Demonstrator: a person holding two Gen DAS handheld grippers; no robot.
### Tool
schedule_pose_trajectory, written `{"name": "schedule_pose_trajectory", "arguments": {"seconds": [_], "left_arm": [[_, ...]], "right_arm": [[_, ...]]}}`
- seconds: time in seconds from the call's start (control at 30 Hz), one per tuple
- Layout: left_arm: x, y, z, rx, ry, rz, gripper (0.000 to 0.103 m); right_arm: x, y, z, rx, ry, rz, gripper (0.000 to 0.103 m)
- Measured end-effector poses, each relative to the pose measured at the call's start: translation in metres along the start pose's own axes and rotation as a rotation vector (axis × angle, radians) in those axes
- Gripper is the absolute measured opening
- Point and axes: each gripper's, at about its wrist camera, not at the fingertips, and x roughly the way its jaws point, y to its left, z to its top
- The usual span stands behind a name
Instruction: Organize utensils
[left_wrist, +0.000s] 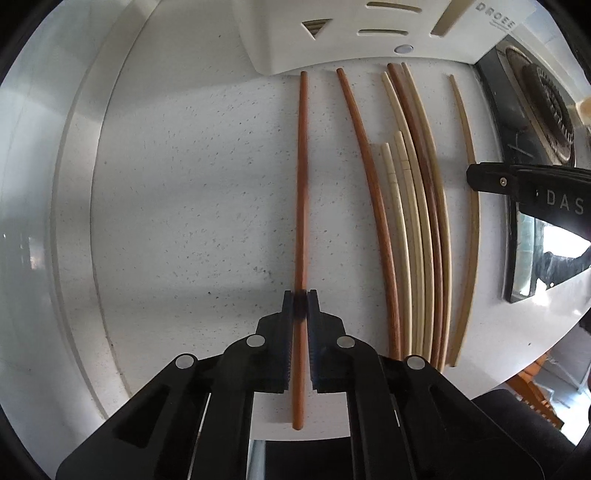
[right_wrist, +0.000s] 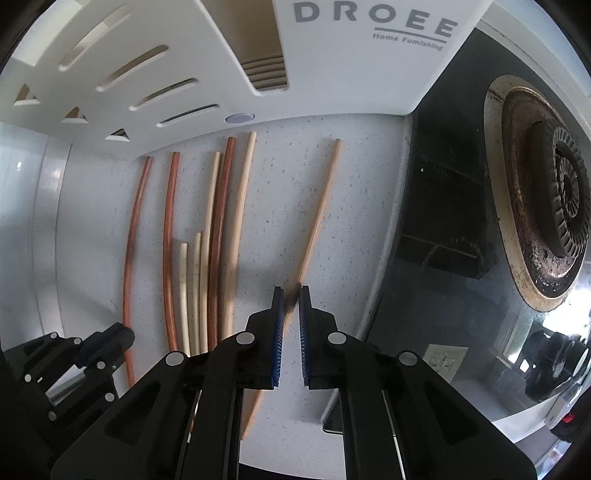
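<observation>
Black plastic fingers with blue ribbed pads fill the foreground of both wrist views, each pair closed to a narrow slot on a single chopstick. In the left hand-held gripper (left_wrist: 301, 297) a reddish-brown round wooden chopstick (left_wrist: 302, 177) is clamped near its lower third, lying straight on the white speckled table (left_wrist: 184, 184) and well apart from the others. In the right hand-held gripper (right_wrist: 291, 293) a pale tan wooden chopstick (right_wrist: 319, 214) is pinched, slanted and set off to the right of the rest. Between the two, a loose row of mixed chopsticks (left_wrist: 413, 229) is seen: a second reddish one, a dark brown one, long tan ones and short cream ones, touching or just beside one another. A white slotted utensil holder marked DROEE (right_wrist: 332, 55) stands at the far edge of the table, and a black glass hob with a burner (right_wrist: 535, 203) lies to the right. The step in hand is judged to be the pick-up of one stick per hand. Next, each stick would need to be lifted clear and carried to its match or to the holder, with the thin sticks kept from pivoting between the pads.
</observation>
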Motion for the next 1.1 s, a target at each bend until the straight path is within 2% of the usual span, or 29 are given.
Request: {"name": "schedule_pose_trajectory", "arguments": {"seconds": [0.1,0.43,0.7,0.9,1.1], "left_arm": [[0.001,0.005,-0.01,0.005,-0.007,-0.002,0.006],[-0.015,-0.006,-0.039,0.021,-0.069,-0.001,0.006],[-0.033,-0.009,-0.062,0.012,-0.147,-0.023,0.006],[-0.045,0.006,-0.078,-0.009,-0.209,-0.047,0.006],[-0.062,0.018,-0.094,-0.017,-0.269,-0.051,0.006]], "right_arm": [[0.0,-0.001,-0.005,-0.002,0.003,0.019,0.007],[-0.005,0.006,-0.014,-0.068,-0.042,-0.01,0.006],[-0.022,0.008,-0.03,-0.107,-0.11,-0.024,0.006],[-0.037,0.01,-0.043,-0.152,-0.196,-0.015,0.006],[-0.059,0.008,-0.061,-0.167,-0.28,0.046,0.006]]}}
